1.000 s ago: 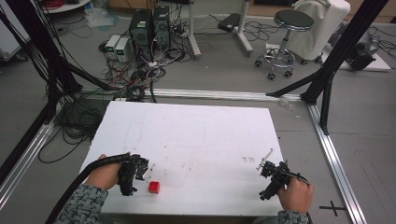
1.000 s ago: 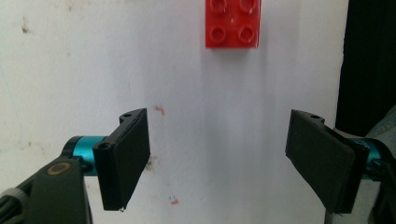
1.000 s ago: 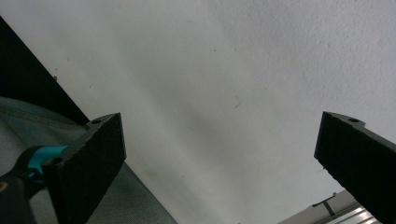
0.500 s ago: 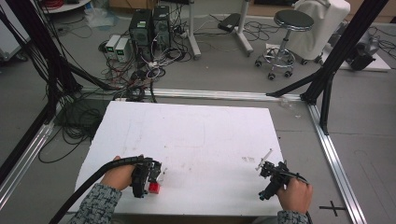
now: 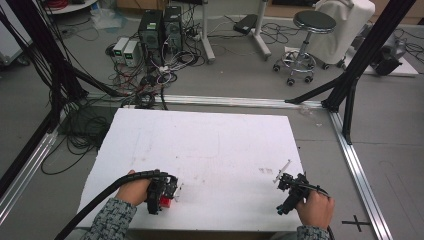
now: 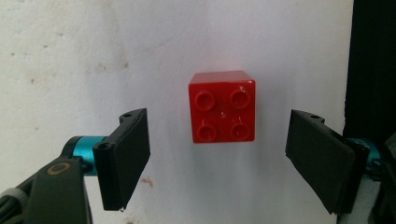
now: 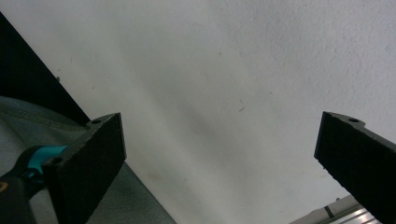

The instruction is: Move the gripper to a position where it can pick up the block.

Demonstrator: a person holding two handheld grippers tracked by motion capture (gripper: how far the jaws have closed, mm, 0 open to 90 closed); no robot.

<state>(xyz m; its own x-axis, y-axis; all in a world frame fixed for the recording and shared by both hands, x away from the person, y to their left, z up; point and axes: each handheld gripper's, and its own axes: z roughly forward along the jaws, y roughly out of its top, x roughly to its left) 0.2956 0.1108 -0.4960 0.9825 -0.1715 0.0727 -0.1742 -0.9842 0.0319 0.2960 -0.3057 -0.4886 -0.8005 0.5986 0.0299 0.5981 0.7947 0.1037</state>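
A small red four-stud brick (image 6: pixel 222 107) lies on the white table (image 5: pixel 210 145) near its front left edge. In the high view the brick (image 5: pixel 166 202) peeks out under my left gripper (image 5: pixel 162 192), which hangs right over it. In the left gripper view that gripper (image 6: pixel 219 161) is open, its jaws standing wide on either side of the brick without touching it. My right gripper (image 5: pixel 290 192) rests near the front right corner of the table. It is open too (image 7: pixel 219 163), with bare white tabletop between its jaws.
The table's front edge runs just below both hands. A grey floor with an aluminium frame rail (image 5: pixel 357 165) lies to the right. Computers and tangled cables (image 5: pixel 150 45) and a stool (image 5: pixel 307 30) stand beyond the far edge.
My left gripper has moved right along the front edge until it is over the red brick, jaws either side of it. The right gripper has stayed put.
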